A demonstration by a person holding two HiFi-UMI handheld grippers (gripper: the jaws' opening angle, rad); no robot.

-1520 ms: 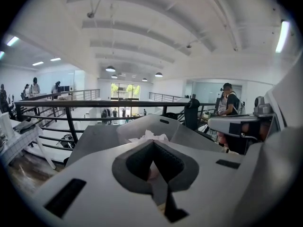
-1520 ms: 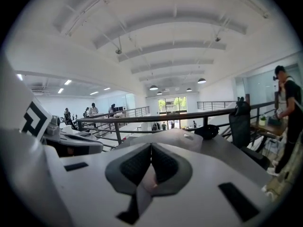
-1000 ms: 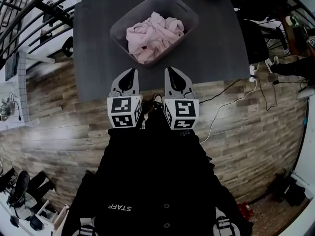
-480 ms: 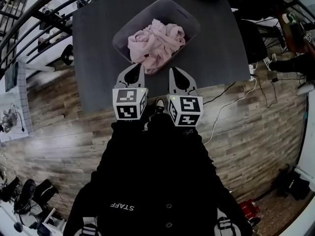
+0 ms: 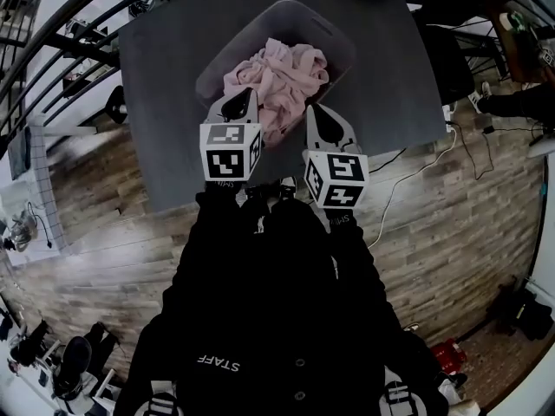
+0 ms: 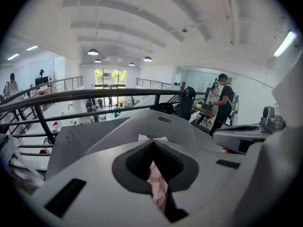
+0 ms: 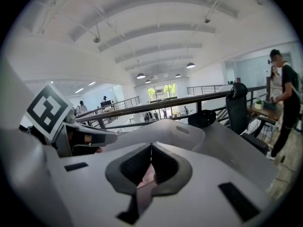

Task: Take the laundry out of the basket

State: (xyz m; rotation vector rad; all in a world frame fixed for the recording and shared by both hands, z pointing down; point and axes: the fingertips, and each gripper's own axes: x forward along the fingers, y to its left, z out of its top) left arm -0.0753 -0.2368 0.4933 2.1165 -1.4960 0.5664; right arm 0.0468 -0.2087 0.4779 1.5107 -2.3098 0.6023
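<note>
- Since a second ago, both grippers have moved forward from the near edge of the table [image 5: 165,102] to the basket [image 5: 334,31].
- The left gripper [image 5: 245,96] now has its tips over the near rim of the basket, close to the laundry [image 5: 286,76]; its jaws are pressed together with nothing held.
- The right gripper [image 5: 314,111] is just beside the basket's near wall, a little behind the left one; its jaws are also closed and empty.
- The pink laundry lies heaped inside the grey basket on the table, as before; it is not yet taken out.
</note>
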